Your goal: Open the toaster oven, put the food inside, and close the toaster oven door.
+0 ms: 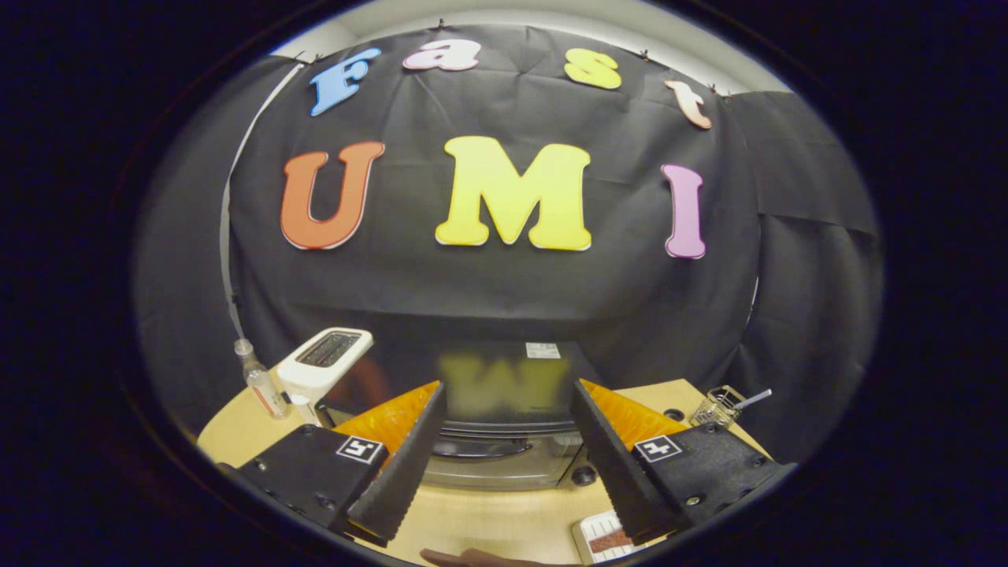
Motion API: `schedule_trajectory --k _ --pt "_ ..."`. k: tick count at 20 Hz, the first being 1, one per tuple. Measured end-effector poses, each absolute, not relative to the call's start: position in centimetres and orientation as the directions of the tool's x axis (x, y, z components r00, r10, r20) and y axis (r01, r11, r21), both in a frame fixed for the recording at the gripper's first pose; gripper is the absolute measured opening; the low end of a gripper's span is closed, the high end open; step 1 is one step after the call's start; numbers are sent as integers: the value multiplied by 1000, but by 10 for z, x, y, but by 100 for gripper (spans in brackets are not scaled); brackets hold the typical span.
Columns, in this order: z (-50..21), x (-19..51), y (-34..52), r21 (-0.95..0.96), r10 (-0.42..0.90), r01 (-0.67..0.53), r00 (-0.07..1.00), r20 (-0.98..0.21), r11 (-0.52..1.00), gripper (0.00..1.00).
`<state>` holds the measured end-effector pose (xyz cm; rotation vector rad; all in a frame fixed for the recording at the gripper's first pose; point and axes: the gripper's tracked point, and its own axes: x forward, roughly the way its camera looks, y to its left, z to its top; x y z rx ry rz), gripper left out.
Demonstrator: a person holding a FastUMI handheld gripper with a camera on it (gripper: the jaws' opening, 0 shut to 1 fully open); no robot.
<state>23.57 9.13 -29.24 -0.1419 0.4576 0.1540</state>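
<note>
Lower left of the frame: clear bottle [260, 382] on the wooden table [236, 433], just beside a white toaster [324, 362]. Lower centre: gripper [508, 421] with fingers [409, 457] spread wide, pinching nothing. Between and just beyond them: black toaster oven [504, 425], door shut. Bottom, right of centre: white tray of food [610, 539] by the right finger. Lower right: small wire basket [717, 405].

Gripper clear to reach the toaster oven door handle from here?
Probably yes. The gripper is open and the toaster oven sits straight ahead with its door handle between the fingers; only bare table lies between.
</note>
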Motion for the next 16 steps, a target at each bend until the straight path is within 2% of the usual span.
schedule_trajectory --k 4,7,16 --pt "-332 242 111 -69 161 -229 839 -520 971 100" --pt "-344 241 105 -85 128 -206 829 -545 975 100" --pt "-346 212 98 -34 140 -186 835 -531 982 100"
